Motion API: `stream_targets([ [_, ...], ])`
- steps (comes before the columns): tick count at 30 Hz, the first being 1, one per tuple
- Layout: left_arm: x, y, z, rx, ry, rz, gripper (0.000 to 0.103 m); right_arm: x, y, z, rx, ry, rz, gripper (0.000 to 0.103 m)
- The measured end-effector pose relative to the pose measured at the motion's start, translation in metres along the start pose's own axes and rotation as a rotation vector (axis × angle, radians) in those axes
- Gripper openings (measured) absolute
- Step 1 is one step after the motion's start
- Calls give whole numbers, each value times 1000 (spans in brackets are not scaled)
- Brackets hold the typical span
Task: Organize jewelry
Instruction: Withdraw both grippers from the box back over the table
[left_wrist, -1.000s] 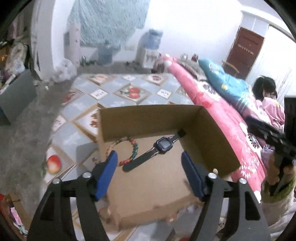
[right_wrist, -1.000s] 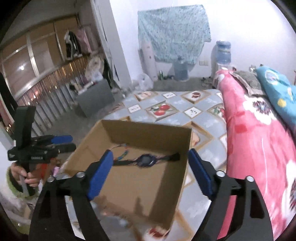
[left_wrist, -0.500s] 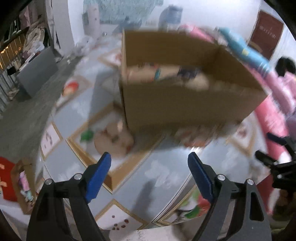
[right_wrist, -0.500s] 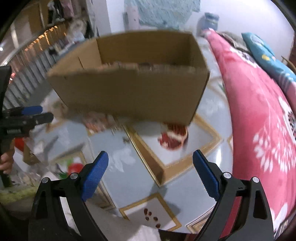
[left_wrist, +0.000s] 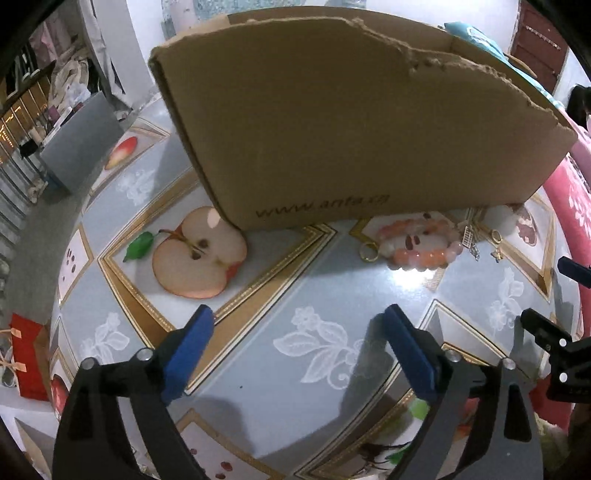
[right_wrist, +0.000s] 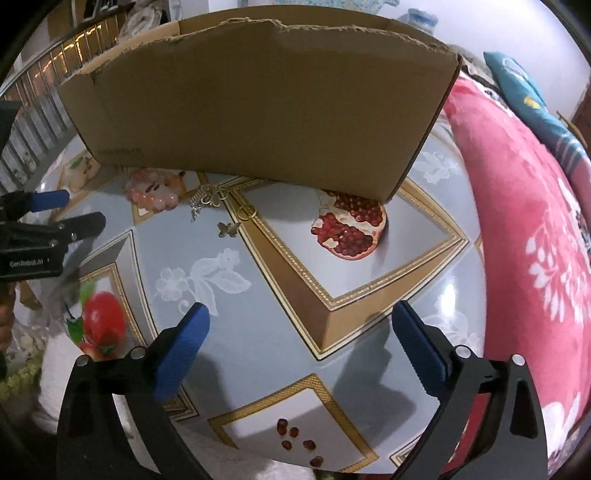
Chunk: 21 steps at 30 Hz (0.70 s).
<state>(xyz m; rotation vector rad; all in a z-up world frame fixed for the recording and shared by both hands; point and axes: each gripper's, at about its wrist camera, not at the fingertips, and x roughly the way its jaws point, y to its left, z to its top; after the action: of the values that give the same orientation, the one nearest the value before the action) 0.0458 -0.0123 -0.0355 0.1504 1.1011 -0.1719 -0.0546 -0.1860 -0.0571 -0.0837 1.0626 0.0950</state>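
Both tools hang low over the fruit-patterned tablecloth (left_wrist: 280, 295), holding nothing: the left gripper (left_wrist: 295, 343) has its blue pads spread wide, and so does the right gripper (right_wrist: 301, 343). The cardboard box (left_wrist: 332, 122) stands ahead of them. Just beside its near wall lie a pink bead bracelet (left_wrist: 417, 243), a gold ring (left_wrist: 368, 253) and small charms (right_wrist: 229, 229).

Both wrist views face the cardboard box (left_wrist: 351, 122) closely, seemingly low.

Table (left_wrist: 325, 280), fruit-print cloth: cardboard box (left_wrist: 351, 122) at back; before its near wall, pink bead bracelet (left_wrist: 417, 243), gold ring (left_wrist: 368, 253), silver chain (right_wrist: 201, 203), butterfly charm (right_wrist: 228, 229), second ring (right_wrist: 246, 211).
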Motion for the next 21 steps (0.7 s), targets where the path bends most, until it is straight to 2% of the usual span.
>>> stream_targets([
  [3,2,3,1,-28,7,-5,99,2,-5,1,18,4,24,95],
  [9,3,7,-3,-24,-6,-3,99,-1,-5,-2,11,-19,40,95],
  [16,3,13,4,-27,14,-8,99,0,-15,-4,9,-26,41,95],
  [19,4,13,5,-27,25,-9,99,-6,-11,-13,11,-37,38,95],
  [21,3,14,6,-20,22,-13,99,-1,-6,-7,11,-38,38,95],
])
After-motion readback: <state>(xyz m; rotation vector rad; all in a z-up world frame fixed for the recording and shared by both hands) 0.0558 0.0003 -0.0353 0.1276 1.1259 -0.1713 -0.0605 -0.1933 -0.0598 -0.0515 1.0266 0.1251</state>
